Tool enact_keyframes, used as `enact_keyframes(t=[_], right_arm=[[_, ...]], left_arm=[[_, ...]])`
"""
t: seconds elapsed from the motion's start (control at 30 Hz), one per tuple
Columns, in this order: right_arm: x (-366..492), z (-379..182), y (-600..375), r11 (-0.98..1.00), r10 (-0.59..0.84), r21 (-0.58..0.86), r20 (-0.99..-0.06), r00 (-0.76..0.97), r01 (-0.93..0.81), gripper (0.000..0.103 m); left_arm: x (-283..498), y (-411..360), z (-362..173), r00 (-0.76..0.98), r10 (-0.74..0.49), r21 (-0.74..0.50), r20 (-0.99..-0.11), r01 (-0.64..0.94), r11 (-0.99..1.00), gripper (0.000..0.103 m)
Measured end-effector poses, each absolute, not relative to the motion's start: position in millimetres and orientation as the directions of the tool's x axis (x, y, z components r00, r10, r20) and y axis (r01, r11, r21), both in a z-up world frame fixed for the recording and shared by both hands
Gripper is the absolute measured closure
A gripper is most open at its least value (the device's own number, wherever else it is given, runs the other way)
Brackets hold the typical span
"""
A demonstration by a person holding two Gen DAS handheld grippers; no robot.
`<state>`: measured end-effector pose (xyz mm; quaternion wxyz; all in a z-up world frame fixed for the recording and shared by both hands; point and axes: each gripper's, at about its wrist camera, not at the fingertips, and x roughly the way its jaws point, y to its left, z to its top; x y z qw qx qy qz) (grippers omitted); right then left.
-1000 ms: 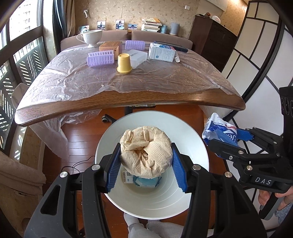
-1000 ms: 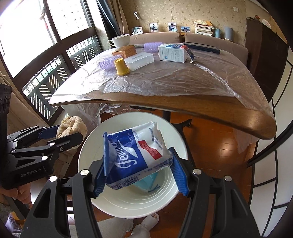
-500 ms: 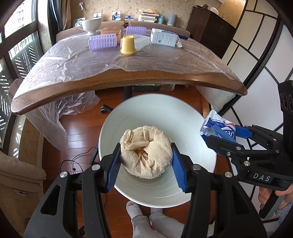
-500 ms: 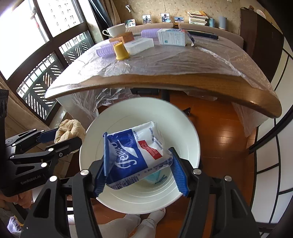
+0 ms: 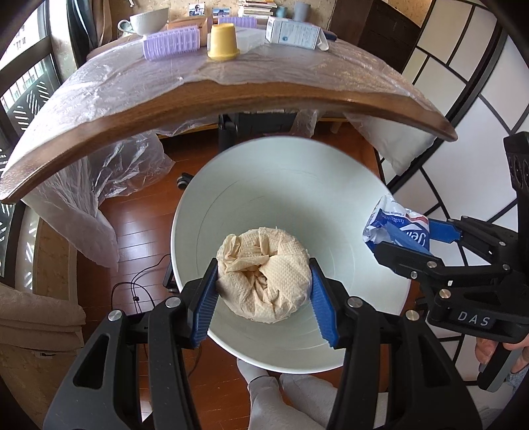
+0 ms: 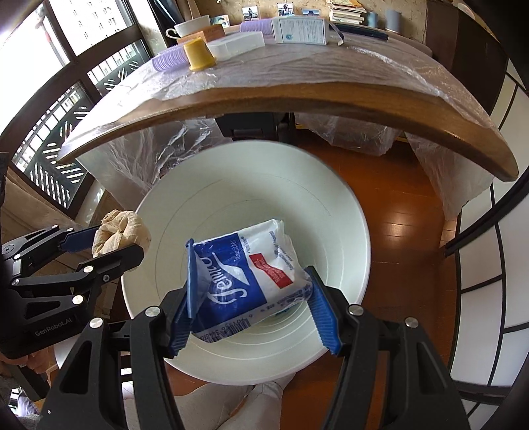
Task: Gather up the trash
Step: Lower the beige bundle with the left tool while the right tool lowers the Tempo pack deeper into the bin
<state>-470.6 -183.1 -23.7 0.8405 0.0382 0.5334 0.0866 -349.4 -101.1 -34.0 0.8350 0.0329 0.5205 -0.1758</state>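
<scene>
My left gripper [image 5: 264,294] is shut on a crumpled beige paper towel wad [image 5: 264,284] and holds it over the mouth of a white round trash bin [image 5: 284,185] on the floor. My right gripper [image 6: 247,297] is shut on a blue and white tissue pack [image 6: 248,278] and holds it over the same bin [image 6: 231,178]. The right gripper with its pack [image 5: 396,228] shows at the bin's right rim in the left wrist view. The left gripper with its wad [image 6: 115,231] shows at the bin's left rim in the right wrist view.
A wooden table [image 5: 231,99] covered in clear plastic film stands just beyond the bin, carrying a yellow cup [image 5: 223,41], purple rollers [image 5: 172,43], a white box [image 5: 292,31] and a white cup [image 5: 145,23]. Plastic sheeting [image 5: 99,185] hangs under its edge. My feet [image 5: 284,393] are below the bin.
Both grippers have dropped lower and closer to the bin, still holding the wad and the pack. The bin looks larger and the table edge has moved up in both views.
</scene>
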Motion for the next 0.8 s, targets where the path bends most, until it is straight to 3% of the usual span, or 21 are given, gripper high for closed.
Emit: enact_keyframes(t=[0.8], right_arm=[[-450.7,-53.0,-181.6,0.986,0.157,0.129,-0.922,0.355,-0.103,0.043]], left_arm=[[-330.2,-104.4,-66.1,0.327,-0.231,-0.116,-0.917,0.336,0.935,0.050]])
